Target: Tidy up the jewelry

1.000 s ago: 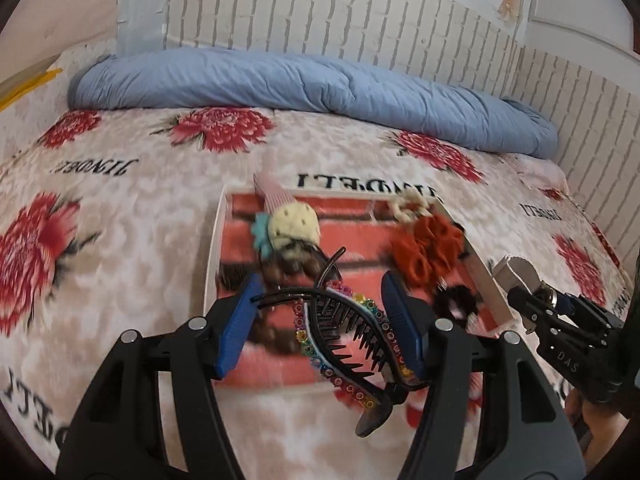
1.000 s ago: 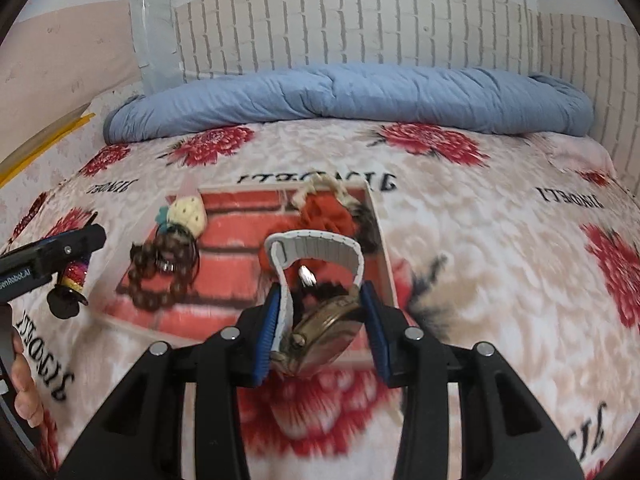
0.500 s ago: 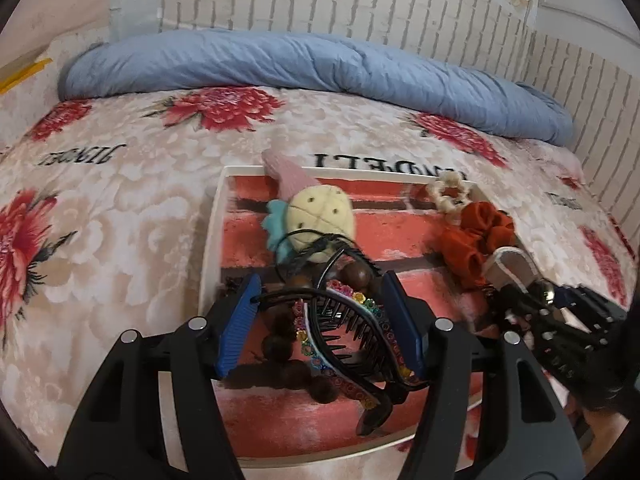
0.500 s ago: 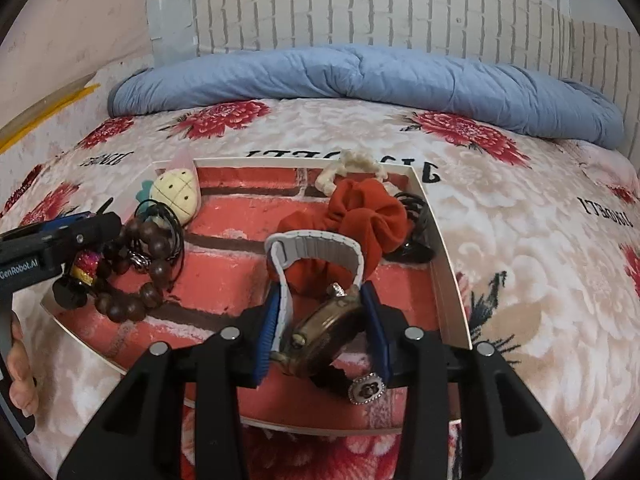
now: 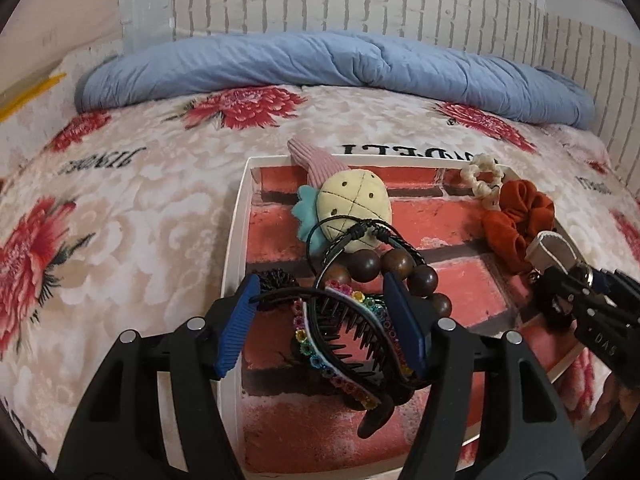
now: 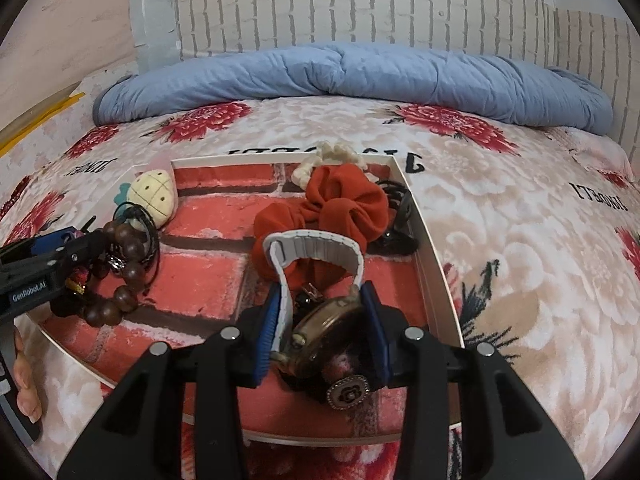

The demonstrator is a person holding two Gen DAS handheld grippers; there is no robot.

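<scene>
Left wrist: left gripper [image 5: 320, 316] jaws clamped on hair clip [image 5: 344, 340] over tray [image 5: 234, 240] | right gripper [image 6: 322, 316] jaws clamped on watch [image 6: 320, 320] over tray

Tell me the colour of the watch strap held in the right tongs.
The watch strap is white, or a very pale grey, with darker edging; the right wrist view shows it best.

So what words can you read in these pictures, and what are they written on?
"GenRobot.AI": on the left gripper.
"DAS": on the right gripper, rest cut off.
Black upside-down lettering: printed on the flowered blanket, too warped to read.
Watch dial: too blurred to read.
</scene>
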